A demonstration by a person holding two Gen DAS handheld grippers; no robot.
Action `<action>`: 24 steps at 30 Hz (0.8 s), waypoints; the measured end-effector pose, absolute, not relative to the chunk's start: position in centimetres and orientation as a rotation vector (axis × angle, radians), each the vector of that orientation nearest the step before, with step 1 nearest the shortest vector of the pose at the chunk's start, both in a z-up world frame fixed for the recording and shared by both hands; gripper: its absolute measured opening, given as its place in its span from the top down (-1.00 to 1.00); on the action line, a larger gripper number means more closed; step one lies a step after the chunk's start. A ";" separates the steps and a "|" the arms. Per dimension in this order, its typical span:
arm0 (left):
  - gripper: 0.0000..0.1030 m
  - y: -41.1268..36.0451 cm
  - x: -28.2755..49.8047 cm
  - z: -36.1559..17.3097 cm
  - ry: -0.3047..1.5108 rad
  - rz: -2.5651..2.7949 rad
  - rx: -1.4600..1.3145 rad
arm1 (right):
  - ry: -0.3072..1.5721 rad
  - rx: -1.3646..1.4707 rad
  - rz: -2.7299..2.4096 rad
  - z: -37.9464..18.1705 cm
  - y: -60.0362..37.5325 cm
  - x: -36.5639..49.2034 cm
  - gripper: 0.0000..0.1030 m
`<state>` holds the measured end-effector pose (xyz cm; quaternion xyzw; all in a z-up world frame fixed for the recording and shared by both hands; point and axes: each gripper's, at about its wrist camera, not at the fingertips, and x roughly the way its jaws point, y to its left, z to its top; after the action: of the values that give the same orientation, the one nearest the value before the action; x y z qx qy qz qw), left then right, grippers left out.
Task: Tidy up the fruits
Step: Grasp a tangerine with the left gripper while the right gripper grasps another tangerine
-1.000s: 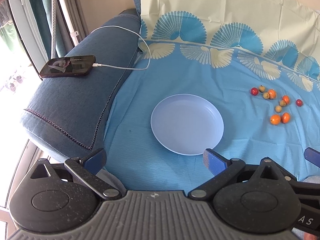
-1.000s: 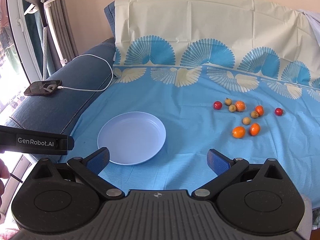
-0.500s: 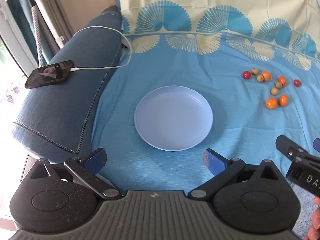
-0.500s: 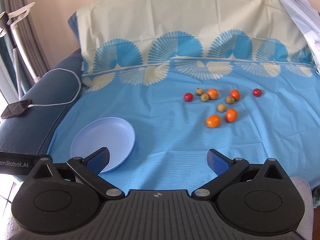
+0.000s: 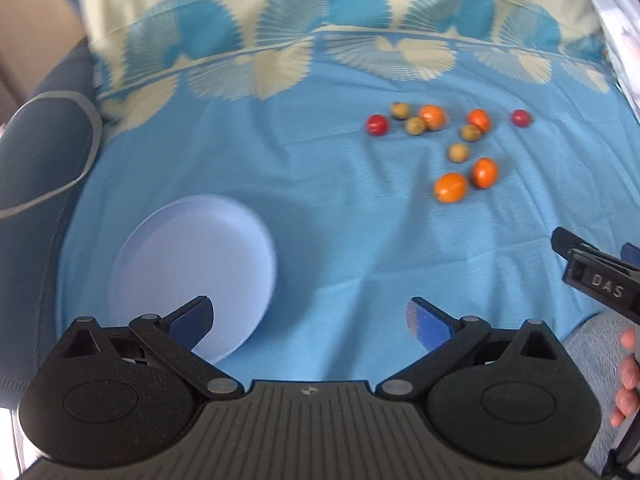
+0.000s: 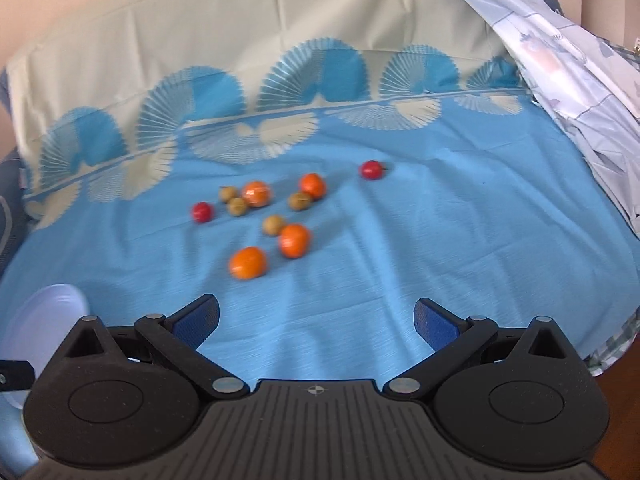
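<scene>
Several small fruits lie loose on the blue cloth: orange ones, red ones and brownish-green ones. The same cluster shows in the left wrist view, with an orange fruit nearest. An empty pale blue plate lies left of the fruits; its edge shows in the right wrist view. My left gripper is open and empty, its left finger over the plate's near rim. My right gripper is open and empty, short of the fruits.
A blue sofa arm with a white cable runs along the left. A pale patterned sheet hangs at the right. The cloth's fan-patterned border rises up the backrest behind the fruits.
Both views have swung to the right: the plate slid to the left in each, and the fruits came closer and more central. The phone left the views. Both grippers stayed open.
</scene>
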<state>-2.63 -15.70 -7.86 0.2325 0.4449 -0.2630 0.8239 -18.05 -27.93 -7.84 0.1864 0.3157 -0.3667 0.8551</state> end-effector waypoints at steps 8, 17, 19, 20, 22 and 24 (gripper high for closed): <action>-0.99 -27.2 0.5 -15.8 0.846 -0.770 0.714 | 0.798 0.356 -0.740 -14.4 -36.2 -13.5 -0.99; -0.91 -33.0 3.6 -20.1 0.829 -0.946 0.751 | 0.830 0.191 -0.583 -17.9 -39.9 -8.8 -0.99; -0.78 -33.6 3.7 -20.5 0.812 -1.007 0.761 | 0.823 0.185 -0.562 -18.6 -40.7 -8.3 -0.99; -0.59 -33.8 3.7 -20.7 0.804 -1.039 0.765 | 0.816 0.190 -0.548 -19.0 -41.0 -8.2 -0.99; -0.20 -34.1 3.3 -20.9 0.810 -1.097 0.773 | 0.791 0.204 -0.533 -19.4 -41.5 -8.2 -0.99; 0.10 -34.5 3.1 -20.8 0.812 -1.135 0.767 | 0.770 0.209 -0.530 -19.7 -41.5 -8.4 -0.99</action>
<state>3.09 -34.47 -20.81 0.3443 0.3644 -0.5096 0.6993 -8.38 -41.54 -19.74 0.1008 0.3706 -0.2548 0.8874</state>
